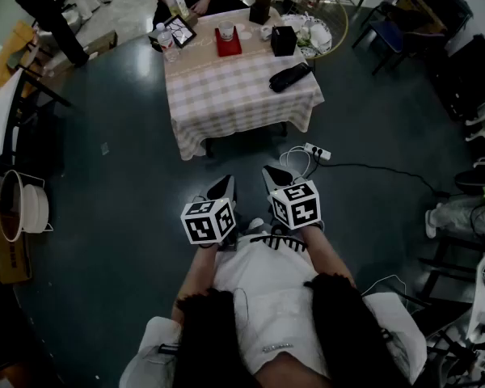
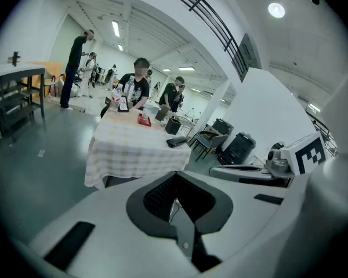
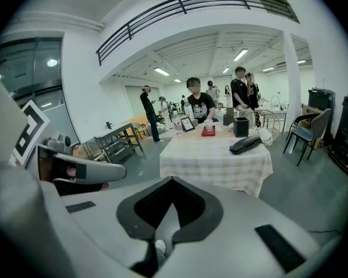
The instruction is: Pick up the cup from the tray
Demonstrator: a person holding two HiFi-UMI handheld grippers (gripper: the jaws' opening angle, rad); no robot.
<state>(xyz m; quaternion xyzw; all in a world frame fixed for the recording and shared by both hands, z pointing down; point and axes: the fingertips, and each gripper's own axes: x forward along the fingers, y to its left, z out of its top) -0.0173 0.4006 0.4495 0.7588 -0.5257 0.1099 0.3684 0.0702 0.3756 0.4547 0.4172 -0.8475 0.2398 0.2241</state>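
Observation:
A small white cup (image 1: 226, 31) stands on a red tray (image 1: 229, 45) on the far side of a table with a checked cloth (image 1: 234, 95). The cup (image 3: 209, 127) on its tray (image 3: 208, 132) also shows small and far off in the right gripper view, and the tray (image 2: 144, 120) in the left gripper view. Both grippers are held low, close to the person's body, well short of the table. My left gripper (image 1: 224, 189) (image 2: 175, 201) is shut with nothing in it. My right gripper (image 1: 275, 176) (image 3: 168, 204) is shut and empty too.
On the table are a black box (image 1: 283, 40), a long black pouch (image 1: 289, 77), a water bottle (image 1: 168, 43) and a framed tablet (image 1: 179, 31). A person sits behind the table. A power strip (image 1: 317, 151) with cables lies on the floor. Chairs (image 1: 396, 31) stand at right.

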